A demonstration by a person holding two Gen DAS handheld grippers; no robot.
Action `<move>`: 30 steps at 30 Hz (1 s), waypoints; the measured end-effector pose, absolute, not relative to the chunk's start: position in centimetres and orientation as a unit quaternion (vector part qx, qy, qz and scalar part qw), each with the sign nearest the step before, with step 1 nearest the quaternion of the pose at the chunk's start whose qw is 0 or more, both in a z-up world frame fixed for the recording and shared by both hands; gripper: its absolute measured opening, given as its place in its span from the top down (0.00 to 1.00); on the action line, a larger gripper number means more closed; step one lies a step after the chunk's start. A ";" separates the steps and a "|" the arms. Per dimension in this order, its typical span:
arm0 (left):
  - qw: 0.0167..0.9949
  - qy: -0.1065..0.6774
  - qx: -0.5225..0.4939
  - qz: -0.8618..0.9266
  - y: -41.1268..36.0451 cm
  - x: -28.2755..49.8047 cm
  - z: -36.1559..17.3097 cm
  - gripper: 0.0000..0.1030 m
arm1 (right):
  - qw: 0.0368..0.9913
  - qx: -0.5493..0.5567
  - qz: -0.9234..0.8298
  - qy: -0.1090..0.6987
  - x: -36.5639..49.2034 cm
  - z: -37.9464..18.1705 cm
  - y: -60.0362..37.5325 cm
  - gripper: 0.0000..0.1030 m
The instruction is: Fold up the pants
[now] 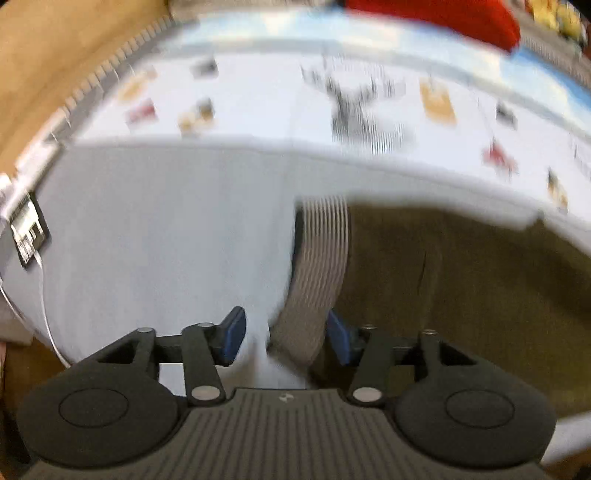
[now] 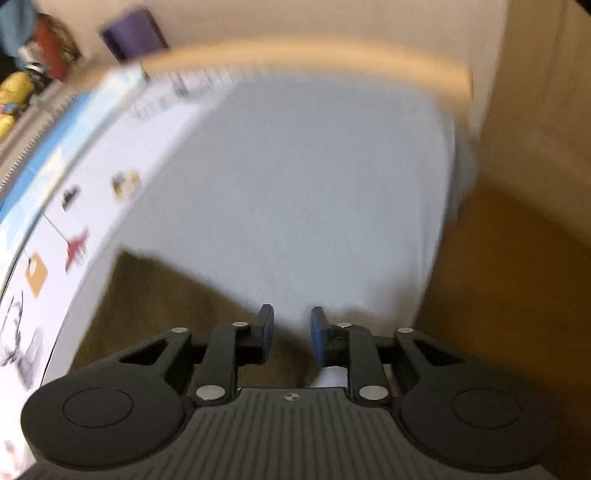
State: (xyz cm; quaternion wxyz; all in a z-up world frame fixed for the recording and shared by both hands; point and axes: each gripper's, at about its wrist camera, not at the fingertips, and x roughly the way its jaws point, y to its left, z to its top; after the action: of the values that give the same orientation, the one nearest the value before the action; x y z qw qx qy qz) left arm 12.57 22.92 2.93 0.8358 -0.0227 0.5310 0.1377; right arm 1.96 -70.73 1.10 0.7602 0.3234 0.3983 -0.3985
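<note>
Light grey pants (image 1: 166, 229) hang lifted in front of the left wrist camera, with a ribbed waistband or cuff (image 1: 317, 266) running down between the blue pads. My left gripper (image 1: 284, 338) is shut on the bunched pants fabric. In the right wrist view the same grey pants (image 2: 295, 192) stretch away from my right gripper (image 2: 291, 334), whose blue pads pinch the near edge of the cloth. Both views are blurred by motion.
A white printed sheet with small pictures (image 1: 332, 107) and a blue border lies under the pants; it also shows at the left of the right wrist view (image 2: 74, 221). A red object (image 1: 443, 18) sits at the back. A phone with a cable (image 1: 29, 229) lies at the left. Brown floor (image 2: 517, 258) lies at the right.
</note>
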 end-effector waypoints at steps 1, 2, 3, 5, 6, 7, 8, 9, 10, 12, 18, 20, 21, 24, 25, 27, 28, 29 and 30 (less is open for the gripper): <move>0.851 0.509 -0.025 0.128 22.7 12.7 3.6 0.46 | 0.779 0.307 -0.391 0.383 2.7 1.8 -70.1 0.63; 0.862 0.494 -0.026 0.113 22.2 13.0 4.0 0.46 | 0.797 0.297 -0.371 0.373 3.5 2.1 -69.5 0.61; 0.870 0.484 -0.022 0.094 21.6 13.2 4.2 0.46 | 0.813 0.292 -0.345 0.369 4.6 2.3 -68.7 0.60; 0.878 0.476 0.005 0.052 19.9 13.7 4.0 0.47 | 0.830 0.291 -0.298 0.372 6.8 2.2 -67.2 0.60; 0.876 0.481 0.026 0.026 19.0 14.0 3.4 0.47 | 0.834 0.296 -0.277 0.374 8.0 1.9 -66.6 0.60; 0.870 0.491 0.049 -0.001 18.1 14.2 2.6 0.47 | 0.836 0.307 -0.255 0.376 9.2 1.6 -66.0 0.60; 0.855 0.512 0.079 -0.031 17.2 14.3 1.3 0.47 | 0.836 0.318 -0.236 0.380 10.1 1.3 -65.5 0.60; 0.826 0.551 0.108 -0.050 16.7 14.1 -0.6 0.47 | 0.834 0.327 -0.220 0.387 10.8 1.1 -65.2 0.60; 0.774 0.616 0.135 -0.053 16.6 14.0 -3.4 0.47 | 0.831 0.333 -0.205 0.396 11.9 0.9 -64.6 0.60; 0.751 0.636 0.162 -0.073 16.8 13.2 -4.7 0.47 | 0.828 0.332 -0.191 0.409 13.5 0.3 -63.8 0.60; 0.748 0.646 0.133 -0.067 17.8 13.1 -4.7 0.48 | 0.841 0.277 -0.126 0.448 19.6 -1.1 -60.6 0.56; 0.746 0.648 0.137 -0.066 17.4 13.1 -4.7 0.48 | 0.847 0.230 -0.099 0.469 21.3 -1.6 -58.7 0.55; 0.746 0.650 0.135 -0.065 17.2 13.2 -4.6 0.48 | 0.847 0.212 -0.081 0.481 22.1 -2.0 -57.7 0.55; 0.752 0.645 0.118 -0.063 16.8 13.9 -3.5 0.48 | 0.850 0.164 -0.027 0.500 23.2 -2.1 -53.9 0.55; 0.764 0.634 0.101 -0.065 16.9 14.2 -2.6 0.48 | 0.854 0.146 -0.002 0.499 23.8 -1.8 -52.3 0.55; 0.788 0.609 0.065 -0.057 17.5 14.4 -0.8 0.48 | 0.864 0.115 0.053 0.487 24.5 -0.7 -49.0 0.55; 0.800 0.596 0.048 -0.051 17.8 14.8 -0.1 0.48 | 0.868 0.105 0.081 0.478 24.6 -0.1 -47.2 0.55; 0.807 0.588 0.036 -0.046 18.0 15.0 0.4 0.48 | 0.870 0.098 0.112 0.471 24.9 0.5 -45.4 0.55; 0.811 0.582 0.028 -0.041 18.0 15.4 0.6 0.48 | 0.870 0.092 0.138 0.464 25.1 0.9 -43.7 0.58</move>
State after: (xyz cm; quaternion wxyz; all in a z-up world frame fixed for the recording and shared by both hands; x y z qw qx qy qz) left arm 15.39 18.05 0.61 0.8114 0.0278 0.5824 -0.0409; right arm 25.06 -43.74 0.90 0.8702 0.0921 0.4640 0.1378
